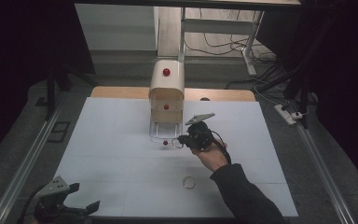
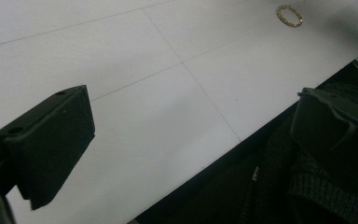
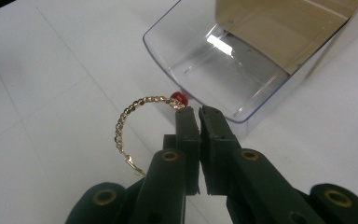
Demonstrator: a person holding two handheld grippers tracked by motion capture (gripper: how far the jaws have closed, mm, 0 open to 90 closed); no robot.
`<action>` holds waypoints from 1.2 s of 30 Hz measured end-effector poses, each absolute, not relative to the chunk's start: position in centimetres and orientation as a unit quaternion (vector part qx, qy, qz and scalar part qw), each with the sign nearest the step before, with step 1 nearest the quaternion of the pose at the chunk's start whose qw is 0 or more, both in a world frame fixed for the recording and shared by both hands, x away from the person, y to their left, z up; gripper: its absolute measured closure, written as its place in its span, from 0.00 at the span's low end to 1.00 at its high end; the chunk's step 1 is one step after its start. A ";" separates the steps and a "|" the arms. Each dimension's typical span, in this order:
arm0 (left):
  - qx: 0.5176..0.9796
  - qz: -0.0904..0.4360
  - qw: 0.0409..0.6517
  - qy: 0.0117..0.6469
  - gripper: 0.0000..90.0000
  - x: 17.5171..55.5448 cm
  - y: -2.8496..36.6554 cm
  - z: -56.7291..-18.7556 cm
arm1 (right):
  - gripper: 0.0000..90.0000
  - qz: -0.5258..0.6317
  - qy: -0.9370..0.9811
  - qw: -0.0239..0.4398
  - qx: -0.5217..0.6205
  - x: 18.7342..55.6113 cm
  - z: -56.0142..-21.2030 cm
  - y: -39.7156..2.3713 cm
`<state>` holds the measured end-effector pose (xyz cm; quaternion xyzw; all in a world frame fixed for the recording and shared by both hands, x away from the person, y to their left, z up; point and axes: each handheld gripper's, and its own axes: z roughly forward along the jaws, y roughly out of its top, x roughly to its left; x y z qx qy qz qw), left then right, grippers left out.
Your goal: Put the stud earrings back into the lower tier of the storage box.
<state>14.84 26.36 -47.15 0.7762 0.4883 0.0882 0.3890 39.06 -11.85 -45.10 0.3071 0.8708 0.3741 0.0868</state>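
A small beige cabinet [image 1: 167,84] with red knobs stands at the table's far middle. Its clear bottom drawer [image 1: 160,132] [image 3: 223,70] is pulled out toward me, with a red knob [image 1: 165,142] [image 3: 179,97] on its front. My right gripper [image 1: 182,140] [image 3: 198,112] hovers just right of that knob, shut on a thin gold beaded bracelet [image 3: 126,116] [image 1: 177,144] that arcs out to the left of the jaws. A second gold bracelet [image 1: 189,182] [image 2: 289,15] lies flat on the table nearer me. At the table's near left corner my left gripper [image 1: 85,200] [image 2: 191,135] stands open and holds nothing.
A white sheet [image 1: 121,158] covers the table, with a strip of wood [image 1: 116,92] showing at the far edge. A dark knit sleeve [image 2: 307,186] lies by the near edge. Cables and a power strip [image 1: 286,114] lie on the floor at the right.
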 end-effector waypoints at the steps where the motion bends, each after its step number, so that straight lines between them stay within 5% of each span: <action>1: 0.776 0.088 0.389 0.488 0.00 14.8 26.4 -47.1 | 0.96 0.376 0.869 0.087 0.309 39.4 -45.1 -11.7; 30: 0.775 0.081 0.390 0.491 0.00 14.9 26.5 -47.2 | 0.96 0.360 0.862 0.128 0.335 44.6 -47.6 -8.7; 36: 0.775 0.081 0.391 0.490 0.00 14.9 26.5 -47.2 | 0.83 0.365 0.859 0.129 0.335 44.4 -47.9 -8.8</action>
